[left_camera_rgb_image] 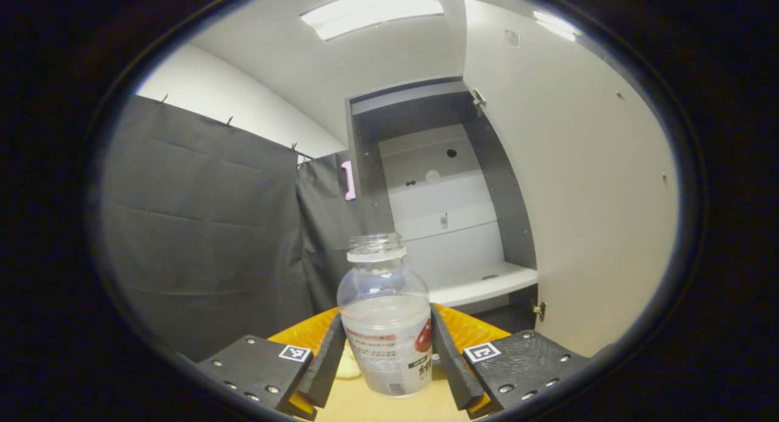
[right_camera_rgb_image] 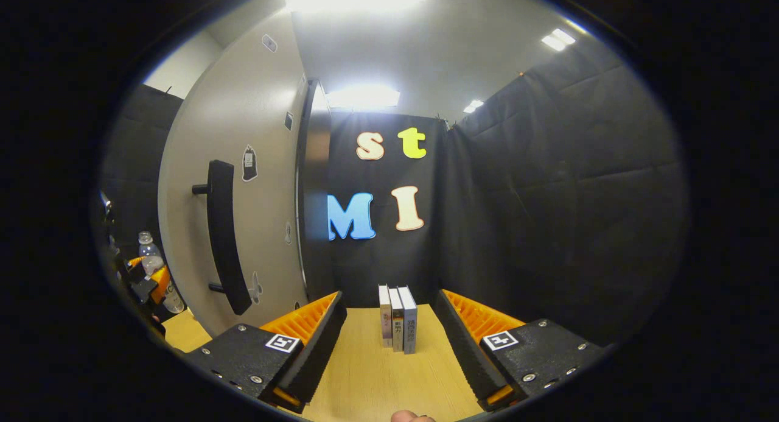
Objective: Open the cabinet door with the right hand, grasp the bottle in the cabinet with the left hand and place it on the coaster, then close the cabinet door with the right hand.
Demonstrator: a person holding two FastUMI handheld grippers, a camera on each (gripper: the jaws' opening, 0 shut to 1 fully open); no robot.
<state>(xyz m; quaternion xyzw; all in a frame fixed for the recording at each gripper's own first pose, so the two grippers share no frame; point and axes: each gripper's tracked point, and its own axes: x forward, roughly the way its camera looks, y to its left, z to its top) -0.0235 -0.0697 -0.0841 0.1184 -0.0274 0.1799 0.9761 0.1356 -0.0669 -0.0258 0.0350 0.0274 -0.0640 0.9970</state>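
A clear capless bottle (left_camera_rgb_image: pixel 384 324) with a white label stands upright between the fingers of my left gripper (left_camera_rgb_image: pixel 387 356), and both fingers press on its sides just above the wooden table (left_camera_rgb_image: pixel 341 404). A pale round piece that may be the coaster (left_camera_rgb_image: pixel 348 367) shows just left of the bottle's base. Beyond it the cabinet (left_camera_rgb_image: pixel 450 227) is open, with its door (left_camera_rgb_image: pixel 584 215) swung out to the right. In the right gripper view, my right gripper (right_camera_rgb_image: pixel 389 349) is open with nothing in it. The door's black handle (right_camera_rgb_image: pixel 222 239) is up to its left, and the bottle (right_camera_rgb_image: pixel 152 263) shows at the far left.
Three books (right_camera_rgb_image: pixel 398 317) stand upright on the table (right_camera_rgb_image: pixel 365 379) ahead of the right gripper. Black cloth walls (left_camera_rgb_image: pixel 201 227) close in the booth. A white shelf (left_camera_rgb_image: pixel 481 285) sits inside the cabinet. A fingertip (right_camera_rgb_image: pixel 406 416) shows at the bottom edge.
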